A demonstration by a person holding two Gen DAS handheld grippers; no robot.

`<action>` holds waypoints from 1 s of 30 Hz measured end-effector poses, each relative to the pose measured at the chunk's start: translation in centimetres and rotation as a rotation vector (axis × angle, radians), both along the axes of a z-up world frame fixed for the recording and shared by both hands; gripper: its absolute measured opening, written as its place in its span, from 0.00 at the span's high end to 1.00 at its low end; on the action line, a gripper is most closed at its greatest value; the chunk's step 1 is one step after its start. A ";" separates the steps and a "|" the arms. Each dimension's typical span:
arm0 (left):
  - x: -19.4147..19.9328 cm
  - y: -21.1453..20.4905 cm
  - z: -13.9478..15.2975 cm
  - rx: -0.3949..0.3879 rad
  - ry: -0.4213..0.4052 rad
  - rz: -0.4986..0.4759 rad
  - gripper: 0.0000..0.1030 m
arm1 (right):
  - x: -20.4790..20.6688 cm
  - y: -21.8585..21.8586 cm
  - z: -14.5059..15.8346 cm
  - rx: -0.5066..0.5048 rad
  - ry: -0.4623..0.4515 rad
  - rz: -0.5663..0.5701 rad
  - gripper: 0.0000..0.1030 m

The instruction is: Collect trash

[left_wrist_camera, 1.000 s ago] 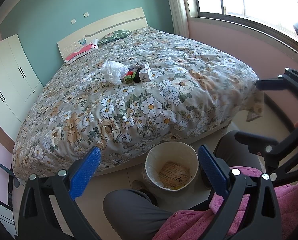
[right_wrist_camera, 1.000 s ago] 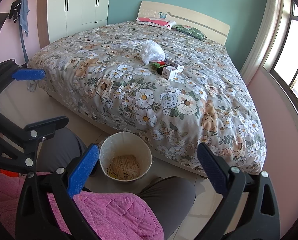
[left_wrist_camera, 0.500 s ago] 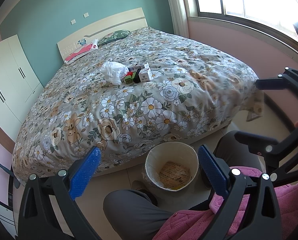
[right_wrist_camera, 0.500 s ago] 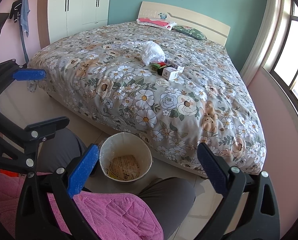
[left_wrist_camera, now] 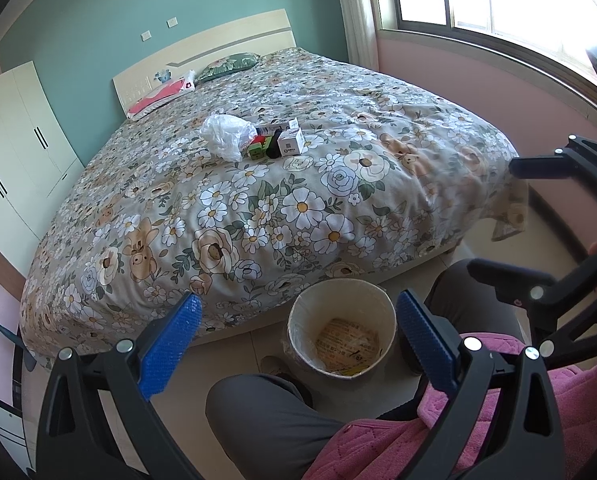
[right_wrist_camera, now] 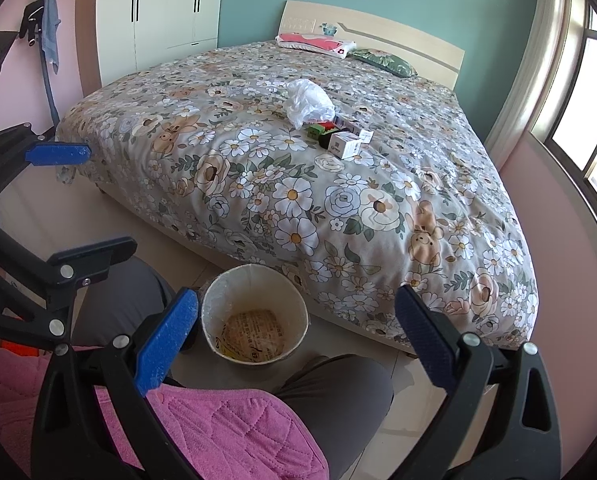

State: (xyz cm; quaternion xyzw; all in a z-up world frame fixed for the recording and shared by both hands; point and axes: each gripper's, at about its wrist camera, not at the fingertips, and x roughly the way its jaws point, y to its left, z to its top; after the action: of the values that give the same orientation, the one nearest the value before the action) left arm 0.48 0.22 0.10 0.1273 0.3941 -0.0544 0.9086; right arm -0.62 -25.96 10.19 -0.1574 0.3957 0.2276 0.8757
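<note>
The trash lay bunched mid-bed on the floral quilt (left_wrist_camera: pixel 298 208): a crumpled plastic bag (left_wrist_camera: pixel 226 135) touching a green box (left_wrist_camera: pixel 257 151), with a white carton (left_wrist_camera: pixel 291 142) just beside. A paper-lined wastebasket (left_wrist_camera: pixel 340 334) stood on the floor between your knees, against the bed's foot. You held your left gripper (left_wrist_camera: pixel 298 334) and right gripper (right_wrist_camera: pixel 296 334) over it, both spread wide and holding nothing.
</note>
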 end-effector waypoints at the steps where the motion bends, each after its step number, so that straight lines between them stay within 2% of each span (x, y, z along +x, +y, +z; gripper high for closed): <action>1: 0.1 0.2 0.0 0.000 0.002 0.003 0.04 | 0.2 0.1 -0.1 0.004 0.002 0.000 0.06; 7: 2.3 1.7 0.1 -0.044 0.016 0.043 0.04 | 2.0 0.1 0.2 0.032 -0.013 -0.021 0.06; 13: 6.7 3.3 0.7 -0.064 0.015 0.100 0.04 | 5.6 -0.4 1.3 0.046 -0.041 -0.041 0.06; 20: 14.0 5.4 1.7 -0.105 0.021 0.160 0.04 | 10.8 -0.2 2.0 0.065 -0.048 -0.038 0.06; 30: 25.2 7.5 2.1 -0.153 0.045 0.224 0.04 | 18.7 1.9 1.2 0.048 -0.053 0.059 0.06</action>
State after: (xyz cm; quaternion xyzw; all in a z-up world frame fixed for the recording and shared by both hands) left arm 25.72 7.70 2.18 0.0117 0.4208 0.0144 0.9070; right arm 18.06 -24.09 11.43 -0.1539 0.3619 0.2587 0.8823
